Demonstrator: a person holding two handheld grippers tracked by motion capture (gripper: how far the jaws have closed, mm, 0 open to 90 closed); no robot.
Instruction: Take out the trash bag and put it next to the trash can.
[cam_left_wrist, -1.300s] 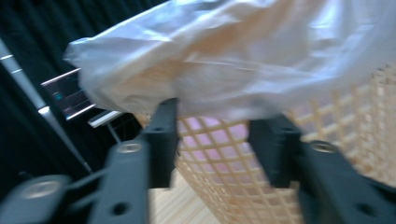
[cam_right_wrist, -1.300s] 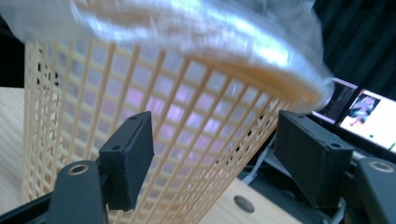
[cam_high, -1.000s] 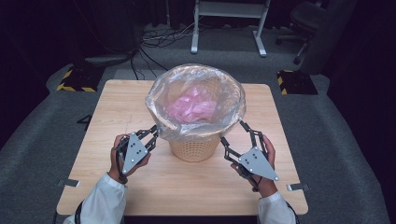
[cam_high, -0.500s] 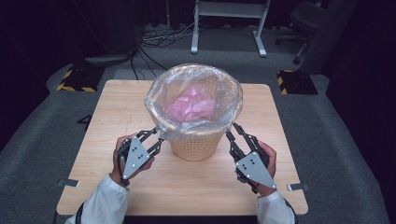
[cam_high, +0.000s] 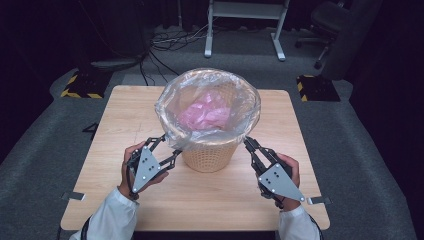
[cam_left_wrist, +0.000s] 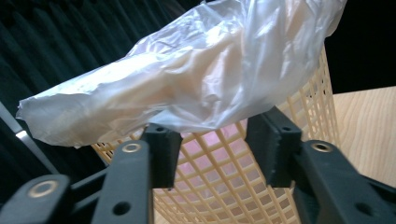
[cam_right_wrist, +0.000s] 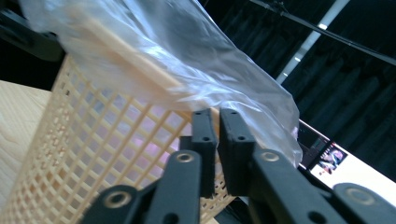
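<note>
Beige lattice basket (cam_high: 210, 152) is sitting mid-surface (cam_high: 120, 115), lined with a clear plastic bag (cam_high: 170, 102) folded over the rim; pink crumpled material (cam_high: 205, 112) is lying inside the bag; left claw (cam_high: 167, 150) is sitting at the basket's near-left side just under the bag overhang; its jaws have just been opening and are standing partly apart; in the left gripper view the bag edge (cam_left_wrist: 187, 88) is draping just above the claw (cam_left_wrist: 212, 144), not pinched, lattice showing through the gap; right claw (cam_high: 249, 145) is sitting at the basket's near-right side at the rim; its jaws have just been closing and are now nearly touching; in the right gripper view the pads (cam_right_wrist: 205, 135) are pressing together at the bag's lower edge (cam_right_wrist: 261, 93), which is lying behind them; whether film is actually caught between them cannot be told; both hands are resting low near the front edge of the surface.
</note>
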